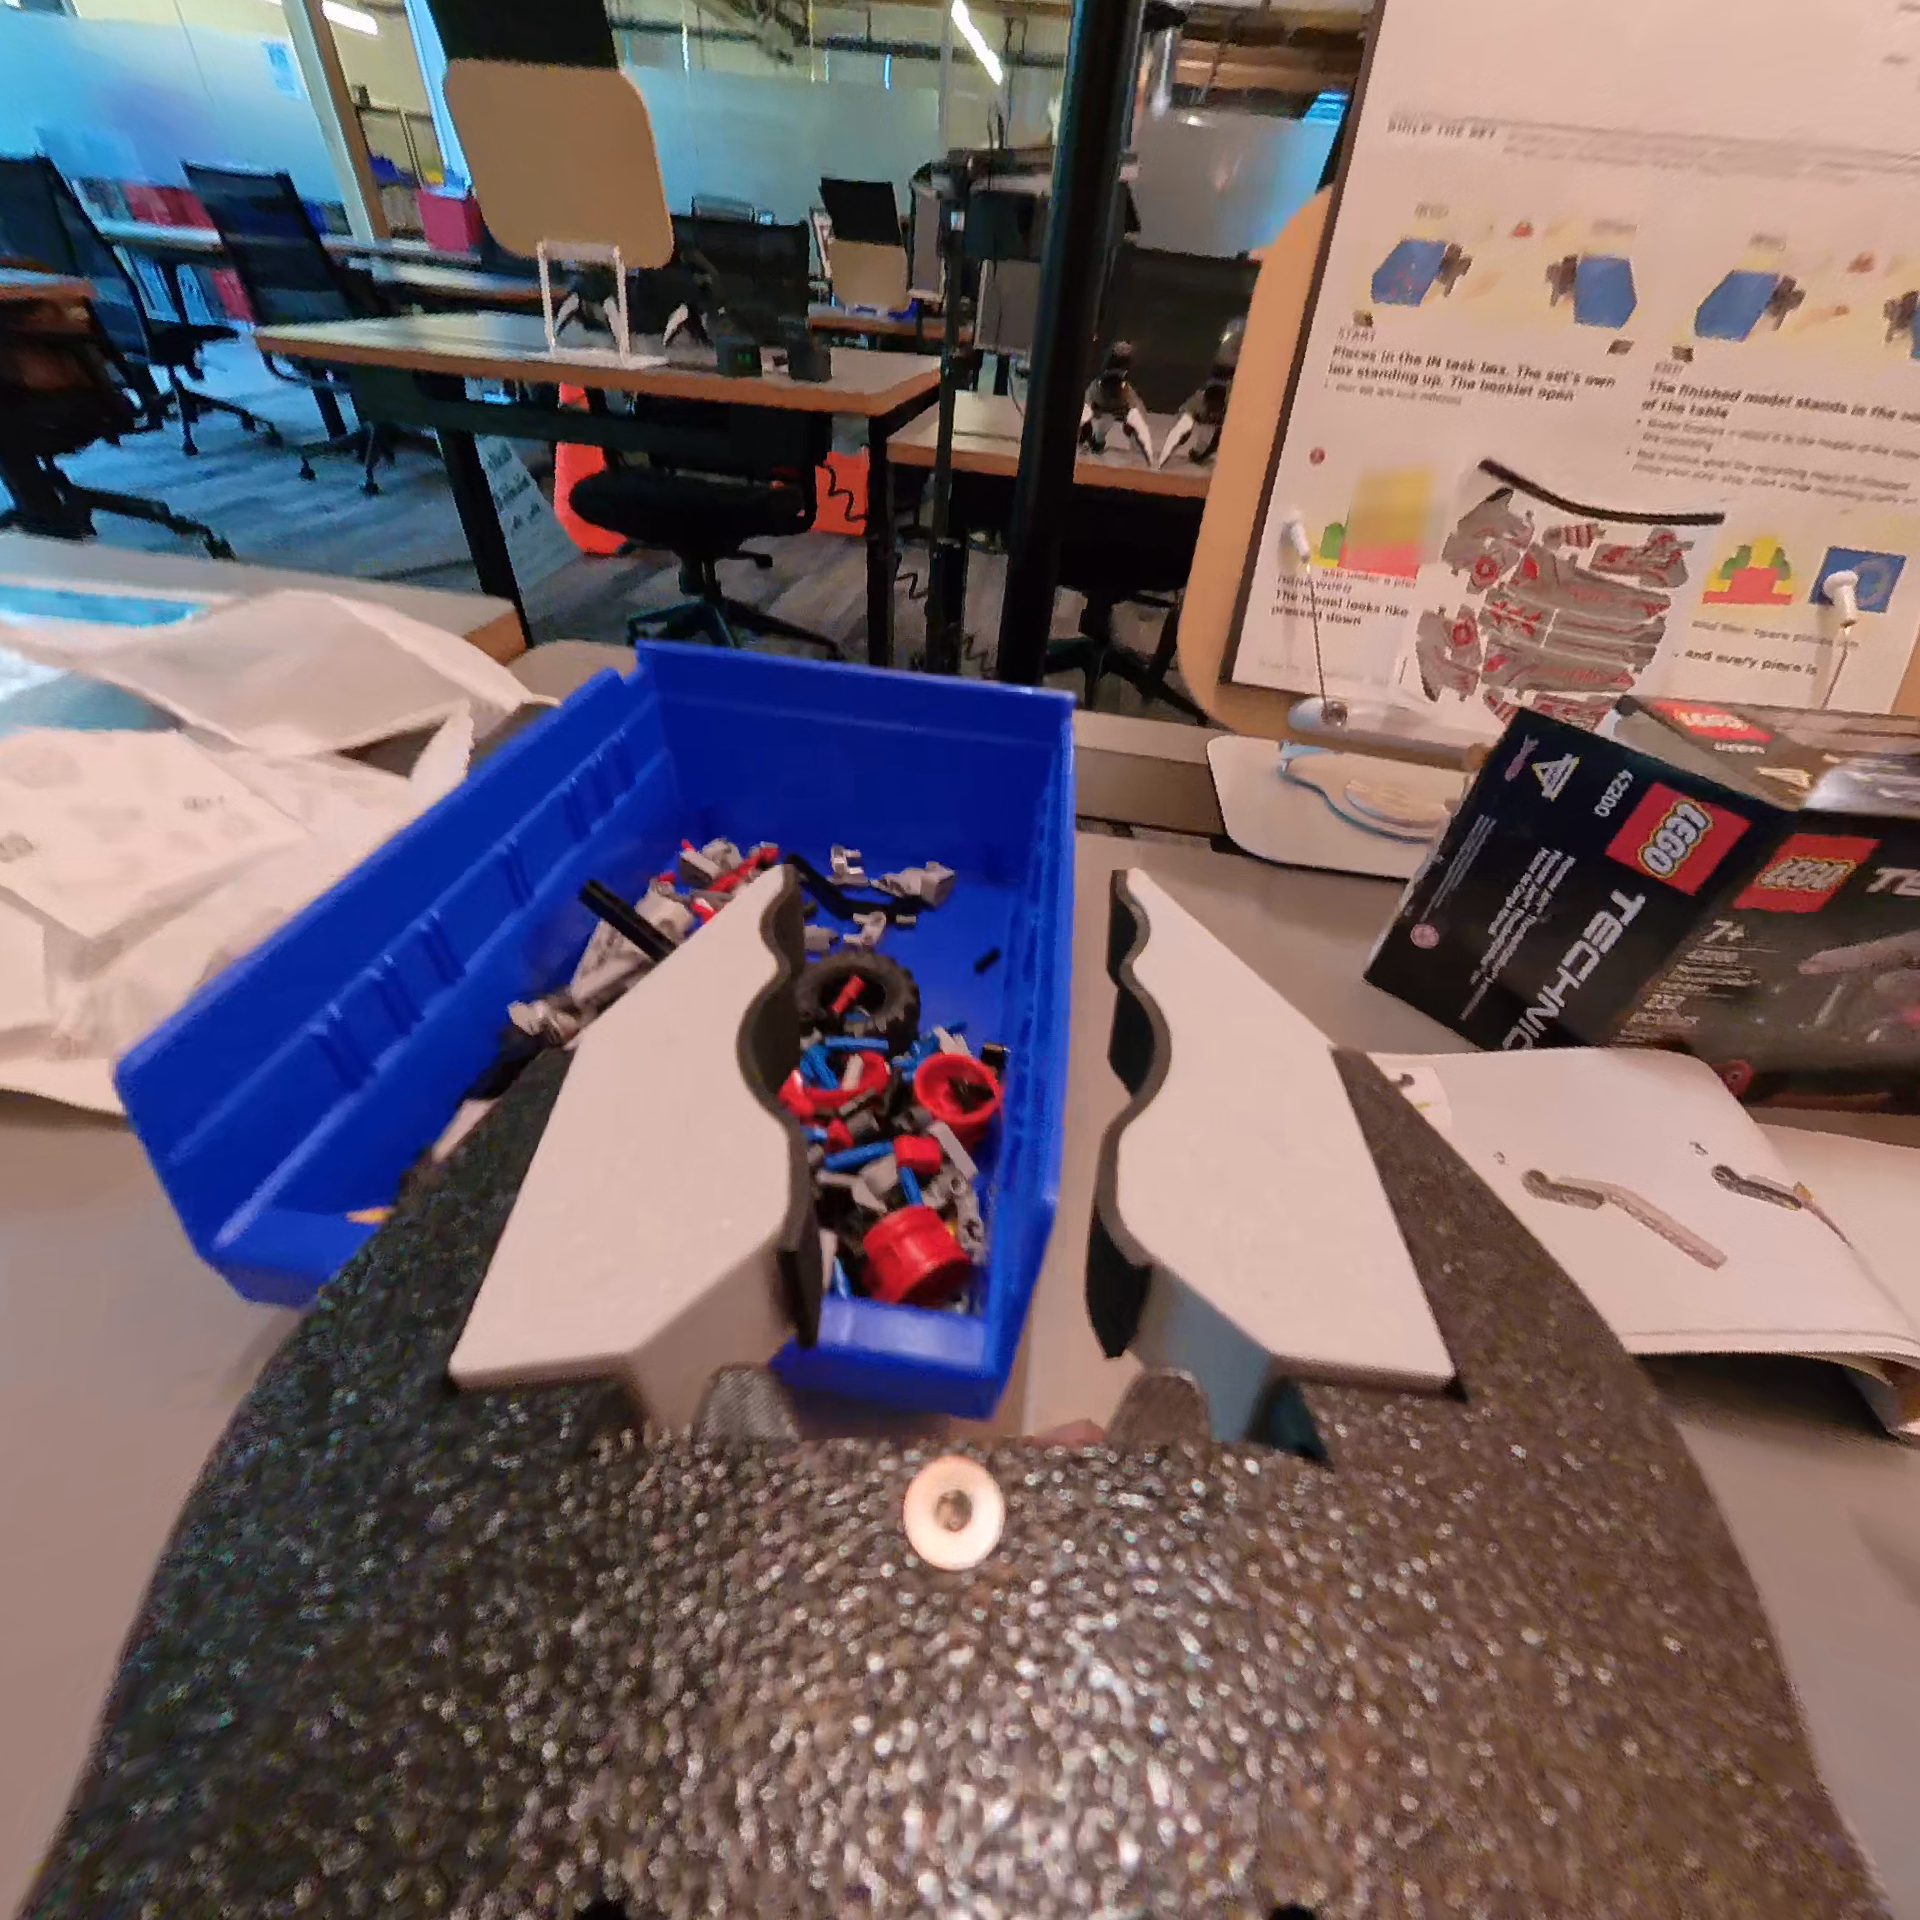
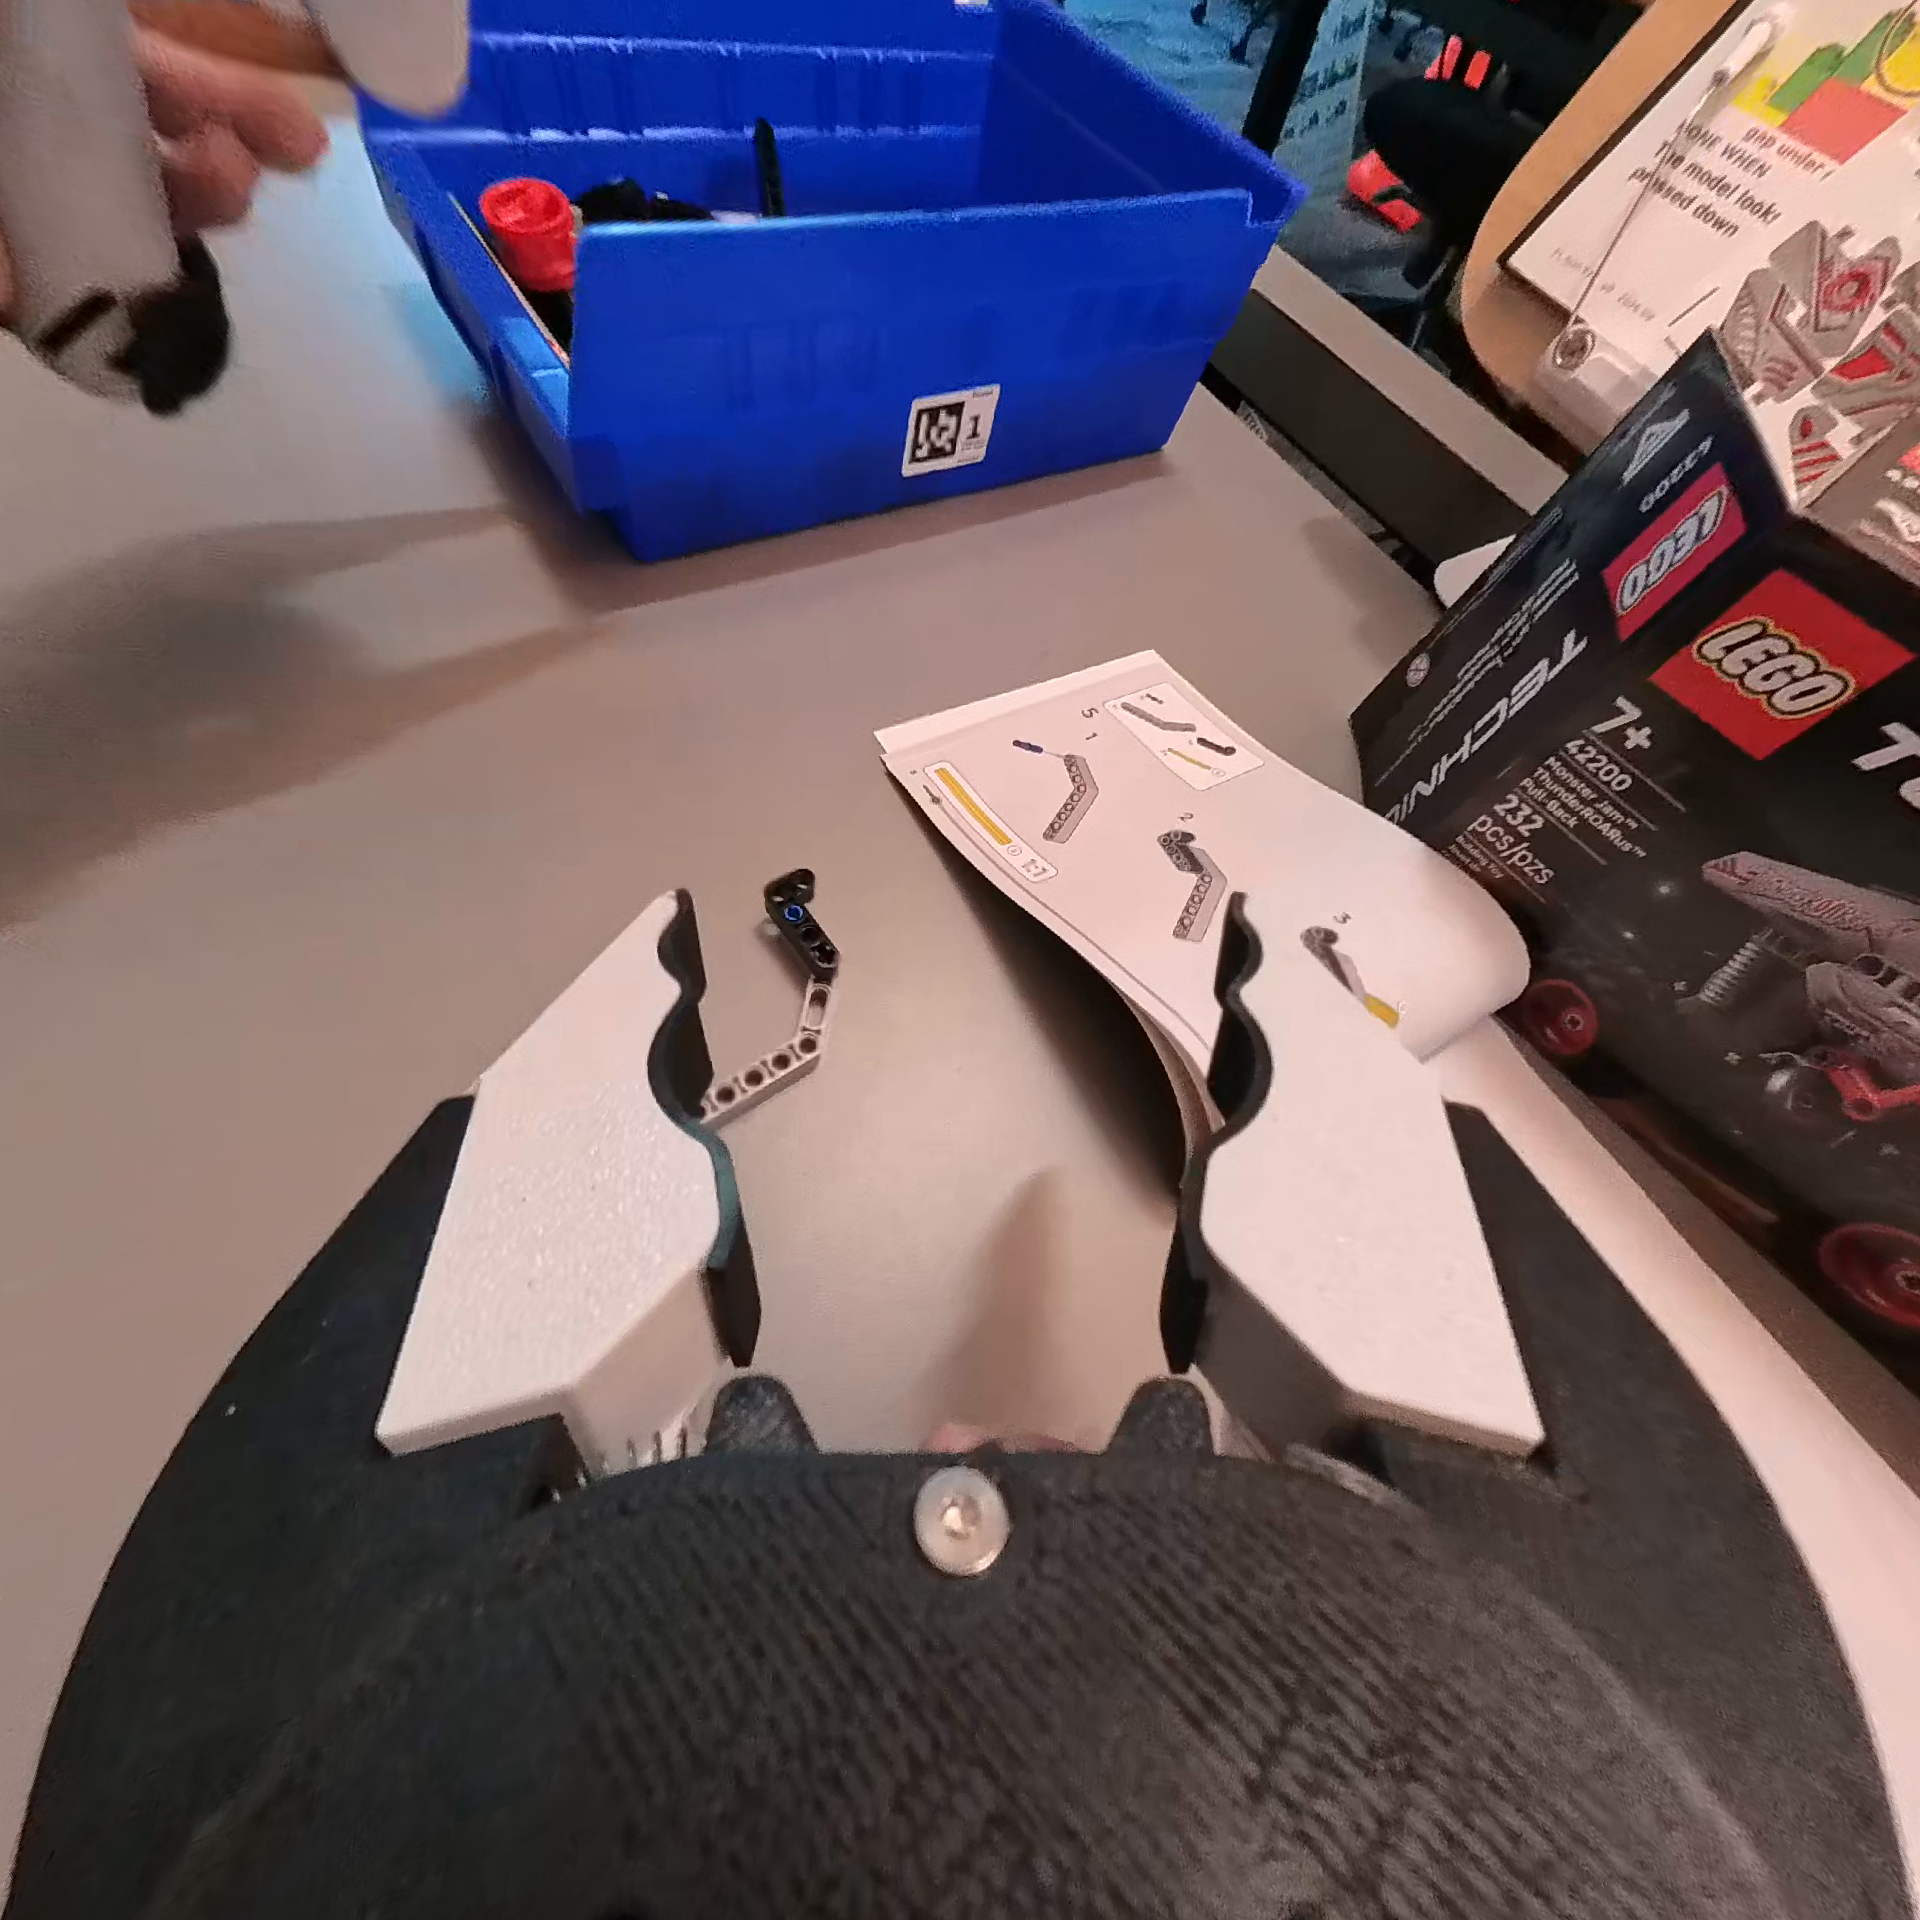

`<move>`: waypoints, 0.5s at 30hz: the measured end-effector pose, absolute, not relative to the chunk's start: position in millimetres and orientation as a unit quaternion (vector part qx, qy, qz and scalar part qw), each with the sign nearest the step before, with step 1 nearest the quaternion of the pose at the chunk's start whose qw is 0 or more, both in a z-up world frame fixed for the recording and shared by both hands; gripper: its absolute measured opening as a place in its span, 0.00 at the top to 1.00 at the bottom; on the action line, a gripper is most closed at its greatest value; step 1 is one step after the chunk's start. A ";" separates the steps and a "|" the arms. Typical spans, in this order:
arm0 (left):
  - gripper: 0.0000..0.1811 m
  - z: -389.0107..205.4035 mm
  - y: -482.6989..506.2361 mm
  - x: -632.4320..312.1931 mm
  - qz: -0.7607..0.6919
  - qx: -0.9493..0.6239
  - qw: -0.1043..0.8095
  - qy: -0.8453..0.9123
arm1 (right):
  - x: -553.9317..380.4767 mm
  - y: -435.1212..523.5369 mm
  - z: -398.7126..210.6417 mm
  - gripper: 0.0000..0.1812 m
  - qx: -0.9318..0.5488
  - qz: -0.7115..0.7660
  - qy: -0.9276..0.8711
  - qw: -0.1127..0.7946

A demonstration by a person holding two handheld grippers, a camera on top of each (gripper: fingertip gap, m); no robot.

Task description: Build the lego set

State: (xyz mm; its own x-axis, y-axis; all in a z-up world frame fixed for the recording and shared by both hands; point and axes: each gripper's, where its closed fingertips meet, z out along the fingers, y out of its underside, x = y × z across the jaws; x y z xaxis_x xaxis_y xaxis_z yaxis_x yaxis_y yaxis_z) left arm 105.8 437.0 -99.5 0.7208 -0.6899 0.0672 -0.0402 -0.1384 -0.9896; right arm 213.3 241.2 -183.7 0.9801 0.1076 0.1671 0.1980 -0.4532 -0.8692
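A blue bin [image 1: 364, 997] holds several loose red, blue, grey and black pieces, among them a black tyre [image 1: 860, 995] and a red wheel hub [image 1: 914, 1257]. My left gripper [image 1: 956, 904] is open and empty, above the bin's near right corner. In the right wrist view a small assembly [image 2: 795, 997] of a bent grey beam and a black beam lies on the grey table. My right gripper [image 2: 961, 925] is open and empty just above it, the assembly close to the left finger. The same bin [image 2: 831, 343] stands beyond. The left gripper [image 2: 94, 208], held by a hand, shows at the upper left.
An open instruction booklet [image 2: 1174, 831] lies right of the assembly, also in the left wrist view [image 1: 1621, 1195]. The black set box [image 2: 1683, 790] stands at the right. An instruction board [image 1: 1621, 364] stands behind it. White paper bags [image 1: 208, 790] lie left of the bin. Left tips to right tips: about 25 cm.
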 end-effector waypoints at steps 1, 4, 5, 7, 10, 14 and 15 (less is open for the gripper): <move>0.70 -96.0 441.0 105.0 -0.269 -0.701 0.605 0.267 | 216.7 240.7 -187.2 0.46 -0.854 -0.047 -0.086 0.511; 0.71 -96.6 446.9 110.1 -0.277 -0.690 0.585 0.324 | 232.9 238.0 -192.4 0.47 -0.855 -0.061 -0.067 0.511; 0.71 -99.9 444.8 113.6 -0.283 -0.684 0.572 0.354 | 238.1 236.7 -192.9 0.48 -0.854 -0.064 -0.060 0.513; 0.71 -111.1 444.4 110.6 -0.263 -0.679 0.555 0.401 | 247.4 233.9 -193.3 0.49 -0.851 -0.066 -0.046 0.519; 0.74 -139.2 461.7 86.3 -0.156 -0.691 0.541 0.455 | 260.5 231.2 -190.3 0.52 -0.840 -0.070 -0.023 0.537; 0.74 -153.4 481.4 63.0 -0.089 -0.685 0.538 0.484 | 269.0 229.6 -191.9 0.54 -0.837 -0.074 -0.007 0.542; 0.75 -153.4 482.3 63.0 -0.101 -0.685 0.534 0.486 | 268.4 230.1 -192.9 0.54 -0.837 -0.076 -0.008 0.542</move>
State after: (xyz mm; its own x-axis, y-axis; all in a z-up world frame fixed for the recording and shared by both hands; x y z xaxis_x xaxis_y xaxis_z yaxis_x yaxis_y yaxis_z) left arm 63.0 482.3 -153.4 0.5079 -0.7726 -0.3809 -0.5576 0.0421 -0.8291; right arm 268.4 230.1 -192.9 0.9884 -0.0680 0.1358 0.0961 -0.4126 -0.9058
